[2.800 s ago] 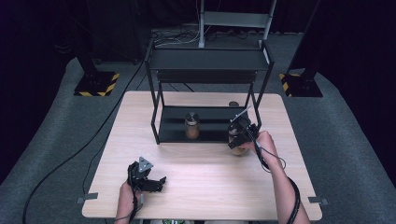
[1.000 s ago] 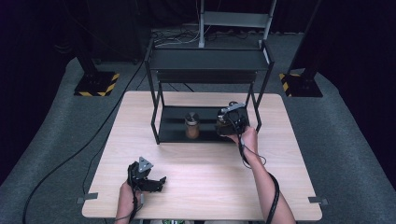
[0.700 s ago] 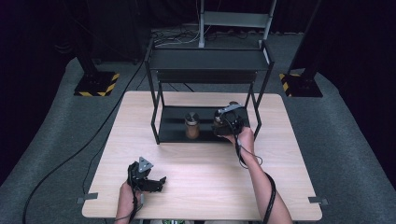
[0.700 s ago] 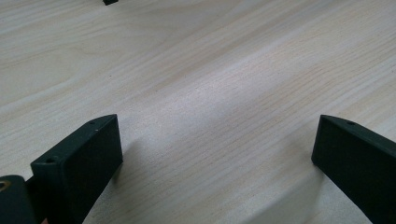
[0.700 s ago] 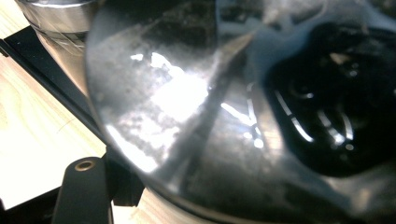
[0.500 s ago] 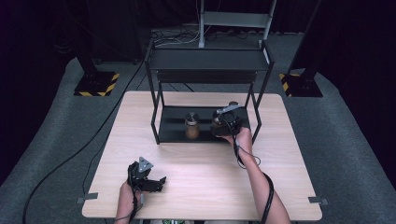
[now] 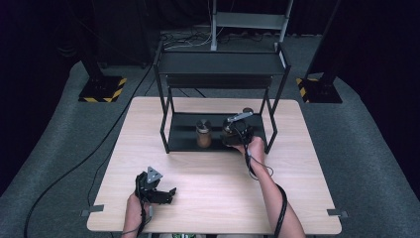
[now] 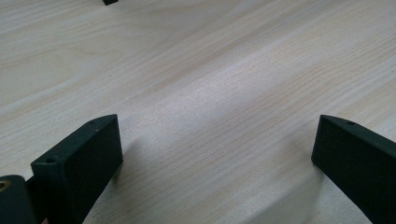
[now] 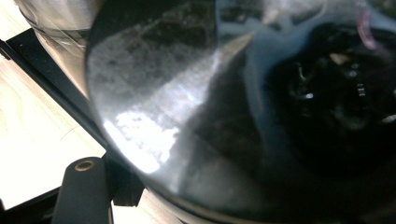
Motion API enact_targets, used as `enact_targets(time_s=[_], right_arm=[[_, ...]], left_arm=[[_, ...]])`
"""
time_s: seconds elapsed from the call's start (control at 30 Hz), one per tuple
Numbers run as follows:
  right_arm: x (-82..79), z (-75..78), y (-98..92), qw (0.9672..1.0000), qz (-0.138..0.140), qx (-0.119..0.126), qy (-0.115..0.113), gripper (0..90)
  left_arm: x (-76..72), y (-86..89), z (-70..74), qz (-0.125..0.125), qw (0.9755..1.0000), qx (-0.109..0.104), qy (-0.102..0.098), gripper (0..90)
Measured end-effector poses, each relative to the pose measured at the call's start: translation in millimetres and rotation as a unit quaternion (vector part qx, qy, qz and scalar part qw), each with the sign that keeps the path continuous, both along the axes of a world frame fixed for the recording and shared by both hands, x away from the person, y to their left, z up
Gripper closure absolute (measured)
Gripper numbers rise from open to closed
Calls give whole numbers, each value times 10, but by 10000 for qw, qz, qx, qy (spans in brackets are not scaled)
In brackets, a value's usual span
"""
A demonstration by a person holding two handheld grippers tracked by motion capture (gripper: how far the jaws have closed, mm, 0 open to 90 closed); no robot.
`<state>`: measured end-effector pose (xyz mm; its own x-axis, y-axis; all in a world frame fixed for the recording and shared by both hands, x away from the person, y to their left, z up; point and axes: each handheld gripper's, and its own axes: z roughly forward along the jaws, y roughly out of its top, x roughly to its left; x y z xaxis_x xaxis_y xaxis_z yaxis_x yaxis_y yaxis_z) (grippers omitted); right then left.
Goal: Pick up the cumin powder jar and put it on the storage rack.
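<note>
Right gripper [image 7: 232, 133], clamped on a jar [image 9: 243, 116], has carried it onto the rack's lower shelf [image 7: 218, 144] beside another jar [image 7: 203, 133]; release remains. Left gripper [image 8: 217, 154] rests open.

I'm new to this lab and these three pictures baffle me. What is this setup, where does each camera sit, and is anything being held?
A person works at a pale wooden table with hand-held black tongs in each hand. The high view looks down from above; the other two cameras ride on the tongs. The left tongs rest open over bare wood near the front edge. The right tongs reach into the lower level of a black metal shelf rack and are shut on a dark-lidded jar, so close it blurs. A second brown jar with a dark lid stands beside it.
</note>
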<state>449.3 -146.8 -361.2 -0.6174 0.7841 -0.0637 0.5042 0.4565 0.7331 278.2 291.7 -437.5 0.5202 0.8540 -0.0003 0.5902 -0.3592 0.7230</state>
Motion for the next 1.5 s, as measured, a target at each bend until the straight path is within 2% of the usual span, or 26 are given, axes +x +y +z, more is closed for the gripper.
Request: enact_targets(time_s=[0.6, 1.03, 1.5], right_arm=[[14, -57, 82, 9999, 84, 62, -68, 301], [17, -107, 122, 9999, 46, 9, -145, 301], [45, -164, 124, 9999, 45, 48, -94, 301]], left_arm=[[1, 0, 0, -1, 10000, -1, 1, 15], [1, 0, 0, 0, 10000, -2, 1, 15], [1, 0, 0, 0, 10000, -1, 1, 15]])
